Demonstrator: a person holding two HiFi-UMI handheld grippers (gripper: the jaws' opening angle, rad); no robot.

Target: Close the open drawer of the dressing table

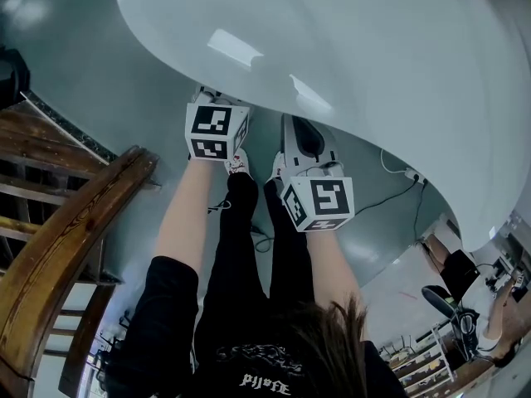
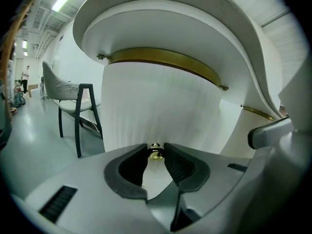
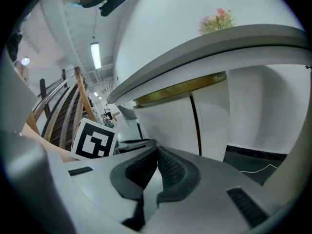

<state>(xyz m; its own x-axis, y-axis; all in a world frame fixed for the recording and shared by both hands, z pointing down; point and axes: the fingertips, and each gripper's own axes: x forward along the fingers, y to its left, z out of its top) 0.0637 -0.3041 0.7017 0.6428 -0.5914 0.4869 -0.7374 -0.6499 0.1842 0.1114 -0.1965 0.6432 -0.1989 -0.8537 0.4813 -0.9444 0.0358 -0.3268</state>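
Black short-sleeved shirt (image 1: 163, 313), black trousers (image 1: 239, 247)

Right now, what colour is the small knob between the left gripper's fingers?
The knob is shiny gold; the left gripper view shows it best.

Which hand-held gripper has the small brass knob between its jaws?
The left hand-held gripper: its tips pinch the brass knob on the white ribbed front. The right hand-held gripper's jaws meet on nothing.

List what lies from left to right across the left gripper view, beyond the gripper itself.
Distant standing person → grey chair with black legs → small brass knob on the white ribbed drawer front → thin gold trim strip.
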